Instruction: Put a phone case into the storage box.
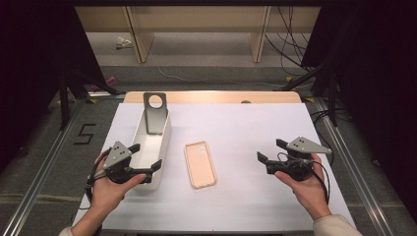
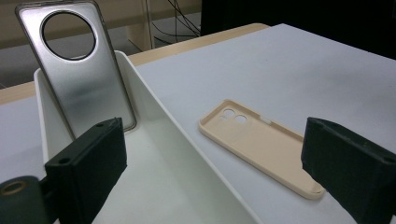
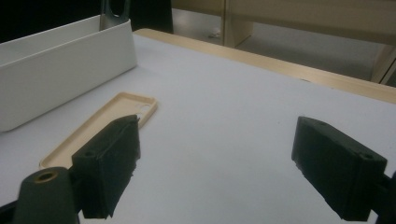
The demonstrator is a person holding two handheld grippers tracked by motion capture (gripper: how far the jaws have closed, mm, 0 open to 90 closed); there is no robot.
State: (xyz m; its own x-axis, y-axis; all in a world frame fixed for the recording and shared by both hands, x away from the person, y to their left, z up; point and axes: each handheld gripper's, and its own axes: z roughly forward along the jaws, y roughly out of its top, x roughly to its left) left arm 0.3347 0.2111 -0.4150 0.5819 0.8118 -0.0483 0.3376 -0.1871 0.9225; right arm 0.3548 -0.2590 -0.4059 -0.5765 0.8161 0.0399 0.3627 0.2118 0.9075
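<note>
The work surface is a white-covered table (image 1: 255, 196) with a pale wooden edge along its far side; it stands on a grey carpeted floor (image 1: 29, 162) marked with a black numeral 5, with pale wooden furniture legs, loose cables and black curtains beyond. The left hand (image 1: 109, 189) enters from the bottom and holds the left gripper (image 1: 146, 157) over the near end of the long white rectangular plastic bin (image 1: 162, 147), jaws wide apart with nothing between them. The right hand (image 1: 305, 189) holds the right gripper (image 1: 272, 150) above the bare table at the right, well apart from the bin, its jaws likewise wide and empty, pointing toward the centre. Count: two grippers, one bin, two phone cases. The grey metallic-looking phone case with a large round camera cut-out (image 1: 155, 112) stands upright inside the bin, leaning against its far end wall. The beige soft-looking phone case (image 1: 200, 164) lies flat on the table, hollow side up, just beside the bin's right wall and between the two grippers, untouched by either.
</note>
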